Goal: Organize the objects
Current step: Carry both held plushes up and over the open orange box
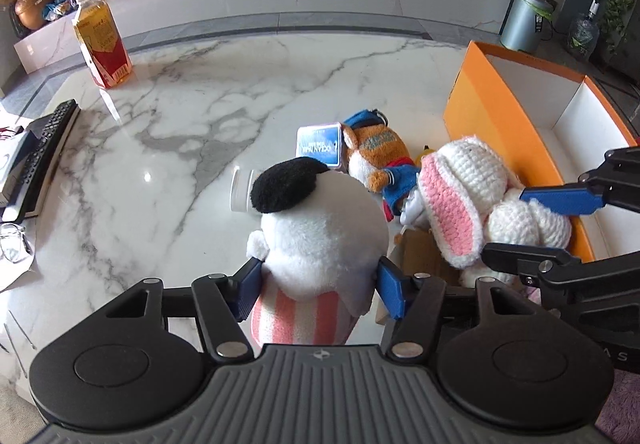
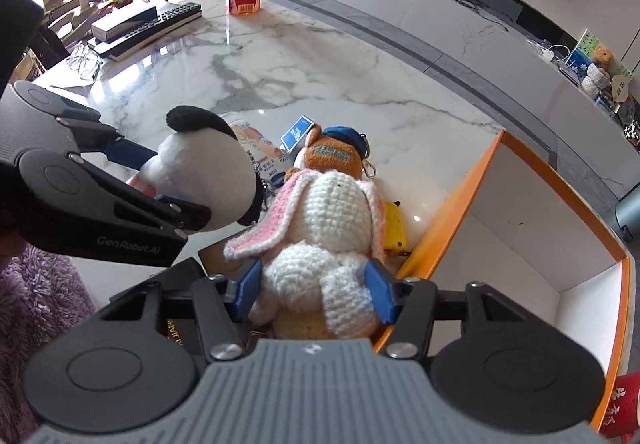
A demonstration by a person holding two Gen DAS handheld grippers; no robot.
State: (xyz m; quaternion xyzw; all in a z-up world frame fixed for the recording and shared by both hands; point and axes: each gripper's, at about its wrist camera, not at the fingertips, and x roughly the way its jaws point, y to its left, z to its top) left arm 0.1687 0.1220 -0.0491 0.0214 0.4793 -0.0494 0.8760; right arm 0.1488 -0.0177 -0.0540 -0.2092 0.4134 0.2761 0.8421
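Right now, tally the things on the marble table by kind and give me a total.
Soft toys: 3, namely black-eared white plush, crocheted bunny, orange fox plush
Bottles: 1, amber drink bottle
Boxes: 1, orange box
Remote controls: 1, black remote
Total: 6; smaller items under the toys unclear.

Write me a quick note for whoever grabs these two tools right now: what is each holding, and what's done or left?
Left tool: closed on the white plush dog with the black ear.
Right tool: closed on the crocheted bunny, beside the orange box.
Box looks empty from here, so nothing is stowed yet.
Left on the marble table: fox plush, blue card box, a yellow item, partly hidden.
Likely next: both toys into the box.
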